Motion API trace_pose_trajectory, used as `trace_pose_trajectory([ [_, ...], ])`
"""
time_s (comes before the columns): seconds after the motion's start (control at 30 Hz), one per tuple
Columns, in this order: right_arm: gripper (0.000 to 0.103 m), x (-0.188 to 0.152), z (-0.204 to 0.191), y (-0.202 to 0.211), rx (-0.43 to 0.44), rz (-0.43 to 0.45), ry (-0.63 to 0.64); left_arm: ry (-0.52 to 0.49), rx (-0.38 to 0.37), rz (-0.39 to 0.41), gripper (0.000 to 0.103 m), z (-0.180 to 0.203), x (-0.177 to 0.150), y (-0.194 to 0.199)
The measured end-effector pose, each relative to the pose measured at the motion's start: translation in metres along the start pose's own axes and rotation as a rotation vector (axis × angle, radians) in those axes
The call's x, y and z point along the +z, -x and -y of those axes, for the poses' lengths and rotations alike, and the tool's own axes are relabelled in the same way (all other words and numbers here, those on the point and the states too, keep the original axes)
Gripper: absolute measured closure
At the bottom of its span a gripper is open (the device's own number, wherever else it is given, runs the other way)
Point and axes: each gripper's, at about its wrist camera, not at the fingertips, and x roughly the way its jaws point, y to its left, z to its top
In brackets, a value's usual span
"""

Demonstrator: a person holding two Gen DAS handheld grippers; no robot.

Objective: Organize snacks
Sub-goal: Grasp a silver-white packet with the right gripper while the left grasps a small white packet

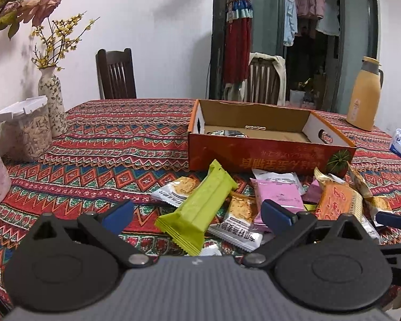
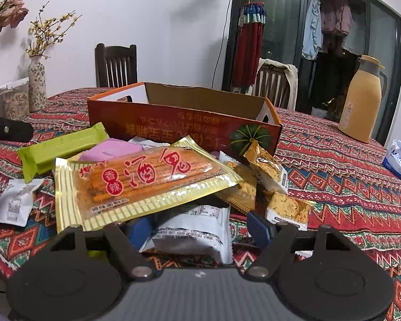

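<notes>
- On the patterned tablecloth (image 1: 107, 144), snack pile sits just in front of the orange cardboard box (image 1: 254, 155); box nearly empty, a couple of items inside.
- Left gripper (image 1: 197, 214): jaws wide, nothing pinched; green wafer pack (image 1: 197, 208) lies between them.
- Right gripper (image 2: 200, 230): jaws apart, white packet (image 2: 195, 230) between the pads, no squeeze visible.
- Risk: gold spicy-stick pack (image 2: 144, 184) overlaps the white packet, so lifting could drag it off.
- Risk: slick, crinkly wrappers; an edge pinch may slip.
</notes>
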Motion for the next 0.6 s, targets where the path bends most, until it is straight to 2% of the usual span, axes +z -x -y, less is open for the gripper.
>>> trace_pose_trajectory([
  [0.2,0.031,0.002,0.002,-0.012,0.036,-0.048,-0.027,0.013,0.003,-0.05,0.0,0.0,-0.003,-0.012],
  [0.23,0.036,0.002,0.002,-0.014,0.043,-0.05,-0.03,0.016,0.0,-0.058,0.0,0.001,-0.005,-0.014],
  [0.27,0.049,0.002,0.002,-0.015,0.05,-0.052,-0.028,0.018,-0.005,-0.062,0.0,0.001,-0.006,-0.015],
  [0.3,0.054,0.002,0.002,-0.015,0.057,-0.05,-0.027,0.017,-0.011,-0.067,0.0,0.001,-0.008,-0.017],
  [0.43,0.058,-0.002,0.003,-0.012,0.063,-0.032,-0.036,0.006,-0.024,-0.089,0.0,0.005,-0.015,-0.019],
  [0.6,0.063,-0.006,0.006,-0.008,0.078,0.007,-0.055,0.003,-0.046,-0.075,0.0,0.006,-0.019,-0.021],
])
